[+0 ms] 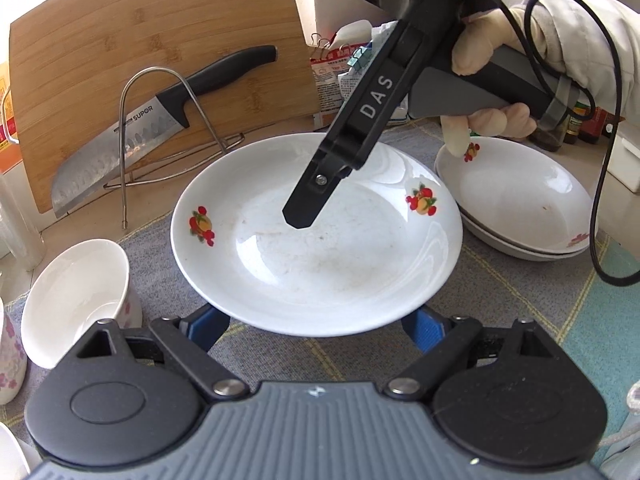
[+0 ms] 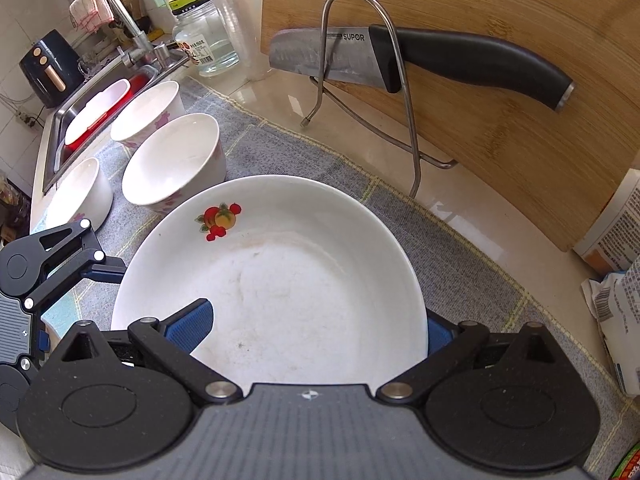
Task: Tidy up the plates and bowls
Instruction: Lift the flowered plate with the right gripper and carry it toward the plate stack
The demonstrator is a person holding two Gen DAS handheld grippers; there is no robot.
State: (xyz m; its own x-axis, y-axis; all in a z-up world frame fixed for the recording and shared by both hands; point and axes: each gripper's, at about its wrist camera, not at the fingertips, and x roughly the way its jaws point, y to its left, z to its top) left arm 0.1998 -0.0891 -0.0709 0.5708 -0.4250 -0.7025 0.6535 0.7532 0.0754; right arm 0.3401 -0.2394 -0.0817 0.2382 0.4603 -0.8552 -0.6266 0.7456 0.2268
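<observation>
Item 1: plate (image 2: 280, 280), round, shallow, white glazed ceramic with red-and-orange fruit decals on its rim; the centre was dull and faintly scuffed, holding nothing. It sat at the middle of both views, above a grey woven cloth (image 2: 288, 148) crossed by pale yellow lines.

Left gripper (image 1: 316, 320): black linkages, blue ribbed pads, jaws spread wide, both fingers passing under the plate's near rim.

Right gripper (image 2: 318, 316): 1 blue pad lay over the plate's inner face and the other outside its right rim; whether the pads pressed could not be told.

Item 2: 3 deep white bowls (image 2: 172, 164) with pink flower prints, empty, grouped far left of the plate in the right wrist view.

Item 3: 2 stacked fruit-decal plates (image 1: 516, 208), empty, just beside the plate on its right in the left wrist view.

Item 4: bamboo cutting board (image 2: 500, 8), flat, upright at the far side. A bent steel wire rack (image 2: 404, 80) in front of it held a black-handled knife (image 2: 472, 56).

Item 5: glossy pale table (image 2: 460, 216) under the cloth.

Item 6: steel sink (image 2: 56, 128), far left, containing a white-and-red basin (image 2: 96, 116).
</observation>
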